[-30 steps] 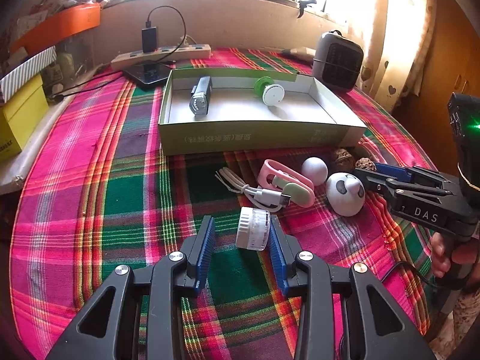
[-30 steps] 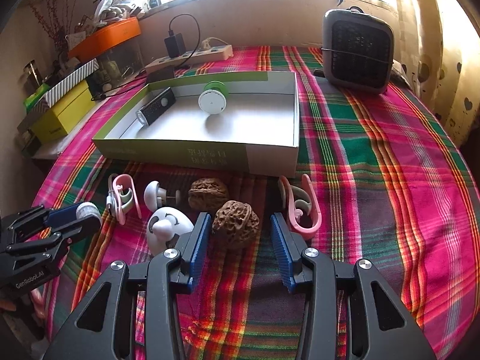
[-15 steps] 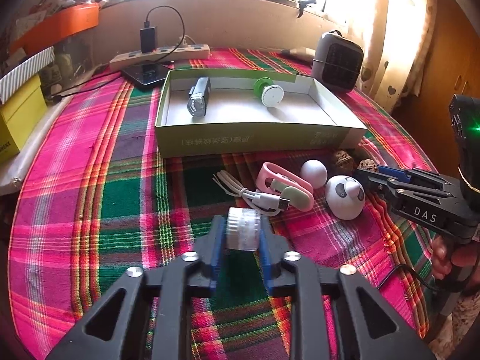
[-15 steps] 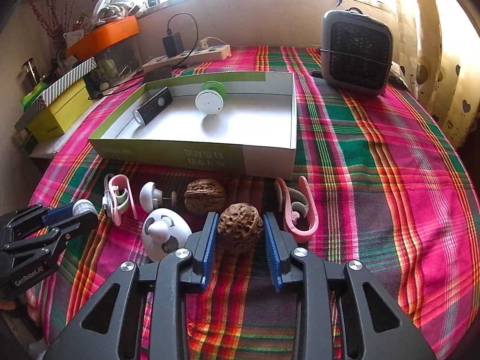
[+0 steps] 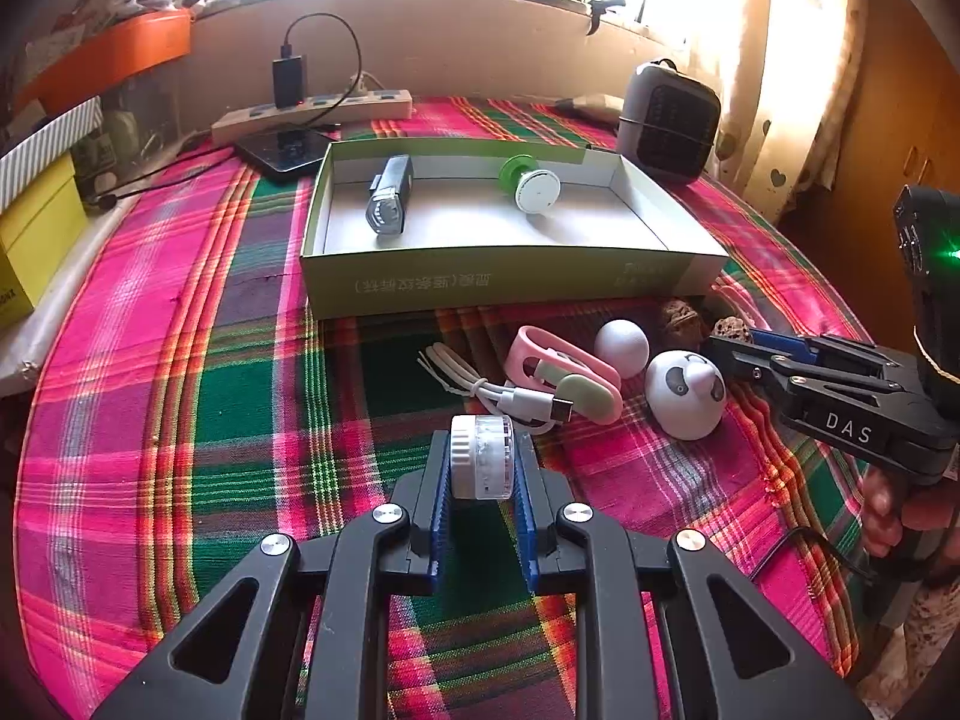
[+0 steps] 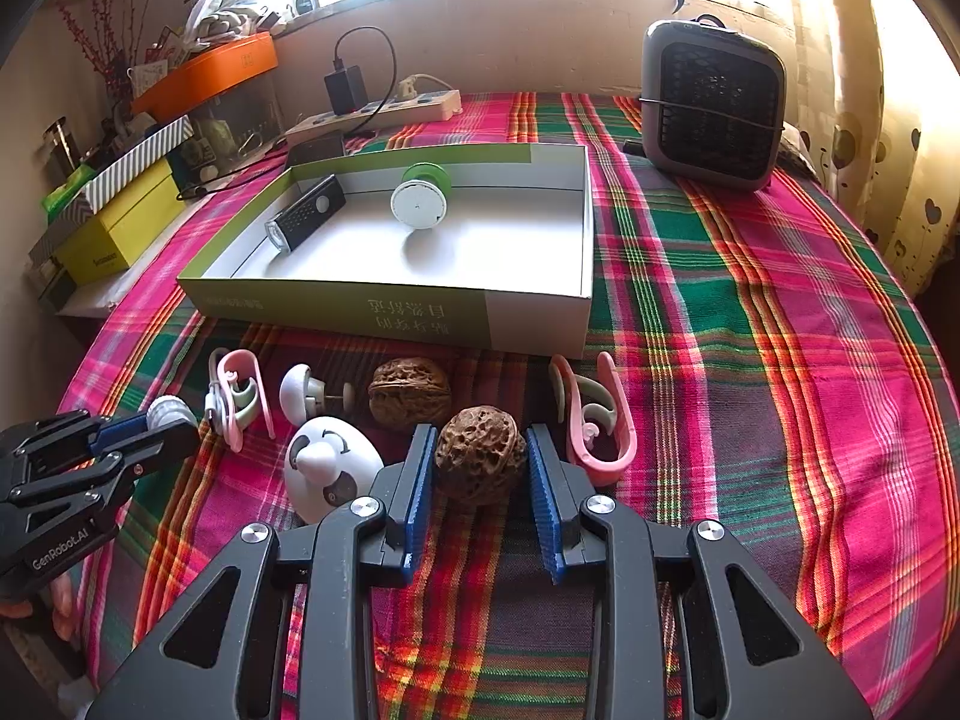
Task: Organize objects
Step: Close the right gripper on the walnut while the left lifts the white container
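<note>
My left gripper [image 5: 481, 474] is shut on a small clear jar with a white ribbed lid [image 5: 482, 457], low over the plaid tablecloth. My right gripper [image 6: 480, 468] is shut on a rough brown walnut [image 6: 479, 453] that rests on the cloth. A second, smoother walnut [image 6: 410, 391] lies just behind it. The green and white open box [image 5: 510, 281] sits farther back and holds a black bike light [image 5: 390, 199] and a green and white round spool [image 5: 533, 187]. In the left wrist view the right gripper [image 5: 729, 343] shows at the right edge.
Loose on the cloth lie a panda-faced white egg [image 5: 684, 391], a white ball-shaped knob [image 5: 621, 345], a pink clip with a coiled white cable [image 5: 552, 377] and another pink clip [image 6: 594, 420]. A grey heater [image 6: 711, 105], power strip [image 5: 312, 114] and yellow boxes [image 6: 120, 222] ring the back.
Both grippers have closed from open: the left onto the small jar, the right onto the rough walnut. Neither hand has shifted.
</note>
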The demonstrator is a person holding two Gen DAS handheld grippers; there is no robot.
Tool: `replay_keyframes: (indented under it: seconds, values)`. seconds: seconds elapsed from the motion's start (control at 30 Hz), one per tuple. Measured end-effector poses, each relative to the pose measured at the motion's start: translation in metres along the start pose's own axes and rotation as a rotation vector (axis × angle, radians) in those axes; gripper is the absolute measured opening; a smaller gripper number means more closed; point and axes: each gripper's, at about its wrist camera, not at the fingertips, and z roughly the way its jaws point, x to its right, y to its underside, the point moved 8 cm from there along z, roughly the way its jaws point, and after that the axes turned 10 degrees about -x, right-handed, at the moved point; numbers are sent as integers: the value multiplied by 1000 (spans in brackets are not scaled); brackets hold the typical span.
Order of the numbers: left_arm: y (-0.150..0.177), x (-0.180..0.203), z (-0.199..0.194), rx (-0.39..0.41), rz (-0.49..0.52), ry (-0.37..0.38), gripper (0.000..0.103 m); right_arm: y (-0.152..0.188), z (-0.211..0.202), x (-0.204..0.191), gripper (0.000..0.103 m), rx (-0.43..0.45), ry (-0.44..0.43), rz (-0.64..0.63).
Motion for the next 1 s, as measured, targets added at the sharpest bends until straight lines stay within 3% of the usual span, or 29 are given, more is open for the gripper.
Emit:
replay_keyframes:
  seconds: [1.0]
  values:
    - [-38,16,-16,47,29,24,17,-13,-19,-2,31,47,-17,-3]
